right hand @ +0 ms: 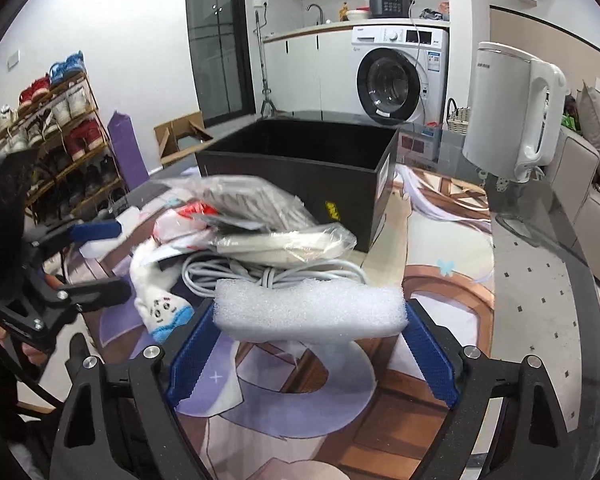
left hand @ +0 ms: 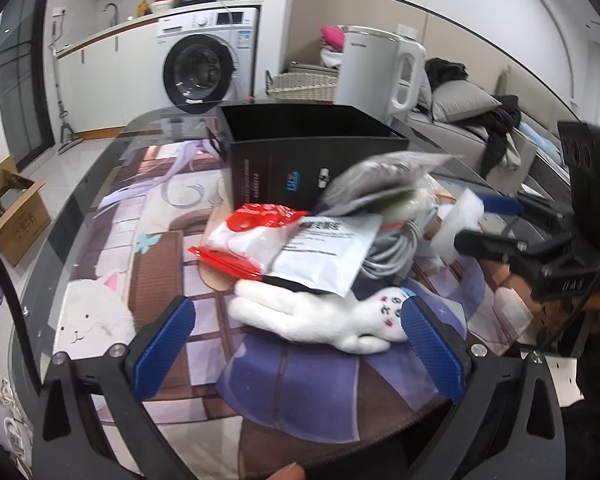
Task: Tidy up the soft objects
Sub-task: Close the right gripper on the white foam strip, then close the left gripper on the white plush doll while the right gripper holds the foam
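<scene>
One glass table (right hand: 540, 280), printed mat (right hand: 440, 300).

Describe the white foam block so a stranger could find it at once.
Start at the open black box on the table. Nearer than it lies a heap of plastic bags over a coiled grey cable. The white foam block is nearest of all, pinched between the right gripper's blue fingers: plain, spongy, unwrapped, unlike the bagged items and the plush toy.

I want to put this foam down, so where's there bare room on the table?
Bare mat lies right of the black box, toward the kettle. The near mat under the right gripper is free. The pile around the cable is crowded.
</scene>
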{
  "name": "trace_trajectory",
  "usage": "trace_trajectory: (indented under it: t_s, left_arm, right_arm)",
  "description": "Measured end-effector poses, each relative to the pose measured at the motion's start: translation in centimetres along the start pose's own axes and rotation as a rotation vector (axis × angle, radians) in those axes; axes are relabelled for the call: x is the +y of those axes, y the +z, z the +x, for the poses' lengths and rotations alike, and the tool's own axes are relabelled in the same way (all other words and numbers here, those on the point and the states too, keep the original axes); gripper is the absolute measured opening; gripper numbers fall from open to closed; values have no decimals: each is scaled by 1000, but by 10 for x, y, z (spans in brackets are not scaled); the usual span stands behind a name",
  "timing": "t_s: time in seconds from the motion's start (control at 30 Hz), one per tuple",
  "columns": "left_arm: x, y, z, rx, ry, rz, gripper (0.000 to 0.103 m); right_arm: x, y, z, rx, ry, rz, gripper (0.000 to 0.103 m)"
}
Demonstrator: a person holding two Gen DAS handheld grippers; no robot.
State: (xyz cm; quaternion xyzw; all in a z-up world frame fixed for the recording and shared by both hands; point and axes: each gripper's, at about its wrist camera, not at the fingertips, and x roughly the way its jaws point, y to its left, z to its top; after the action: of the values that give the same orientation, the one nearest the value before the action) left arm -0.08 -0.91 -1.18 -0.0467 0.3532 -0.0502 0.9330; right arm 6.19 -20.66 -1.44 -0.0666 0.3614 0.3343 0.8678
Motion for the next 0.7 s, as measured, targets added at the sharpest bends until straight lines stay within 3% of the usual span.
trace_trajectory:
  t_s: [0.4, 0.53, 0.7]
  left_arm:
    - [-5, -5, 11, 43, -16, 20, 103]
    - [-15, -5, 11, 44, -36, 70, 103]
    - [-15, -2, 15, 42, -12, 76, 103]
  right_arm:
    - [-4, 5, -12, -27, 21, 28, 91]
    - [-3, 5, -13, -31, 24, 18, 91]
    - [-2, 5, -14, -31, 35, 15, 91]
